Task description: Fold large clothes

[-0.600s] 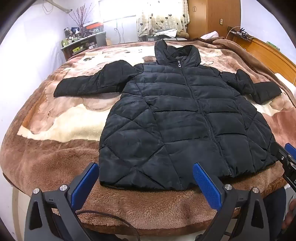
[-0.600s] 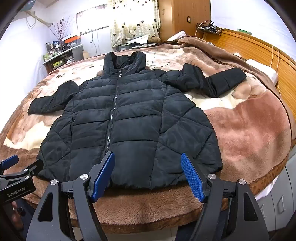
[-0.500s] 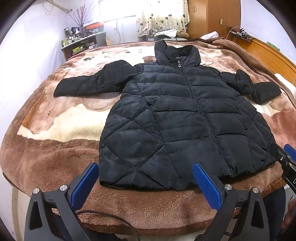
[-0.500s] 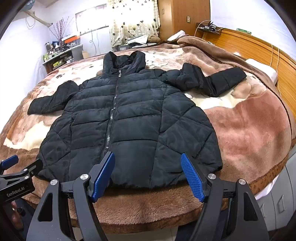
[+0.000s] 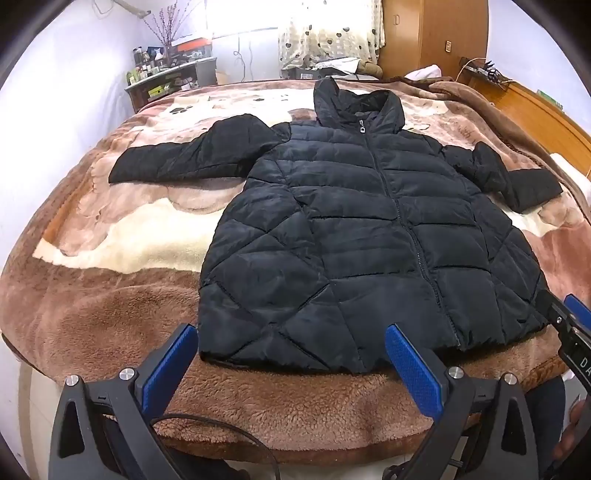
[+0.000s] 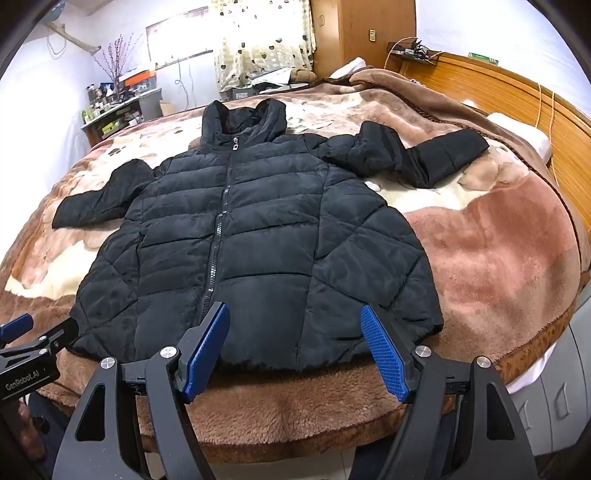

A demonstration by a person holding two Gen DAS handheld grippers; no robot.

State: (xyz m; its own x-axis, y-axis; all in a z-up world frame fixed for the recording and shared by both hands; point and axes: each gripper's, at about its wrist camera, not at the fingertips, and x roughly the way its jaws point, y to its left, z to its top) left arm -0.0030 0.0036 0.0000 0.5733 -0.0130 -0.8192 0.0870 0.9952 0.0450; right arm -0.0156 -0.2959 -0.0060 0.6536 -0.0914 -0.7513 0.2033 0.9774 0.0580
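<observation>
A black quilted hooded jacket [image 5: 354, 240] lies flat and zipped on the bed, hood far, hem near, both sleeves spread out; it also shows in the right wrist view [image 6: 258, 240]. My left gripper [image 5: 291, 358] is open and empty, just short of the hem's left half. My right gripper [image 6: 295, 343] is open and empty, just short of the hem's right half. Each gripper appears at the edge of the other's view.
The jacket rests on a brown and cream plush blanket [image 5: 110, 295] covering the bed. A wooden headboard [image 6: 517, 96] runs along the right. A cluttered desk [image 5: 166, 74] and a wardrobe [image 5: 424, 33] stand at the far wall. The bed's near edge lies under the grippers.
Both grippers have crept slightly toward the jacket's hem. The jacket has not moved.
</observation>
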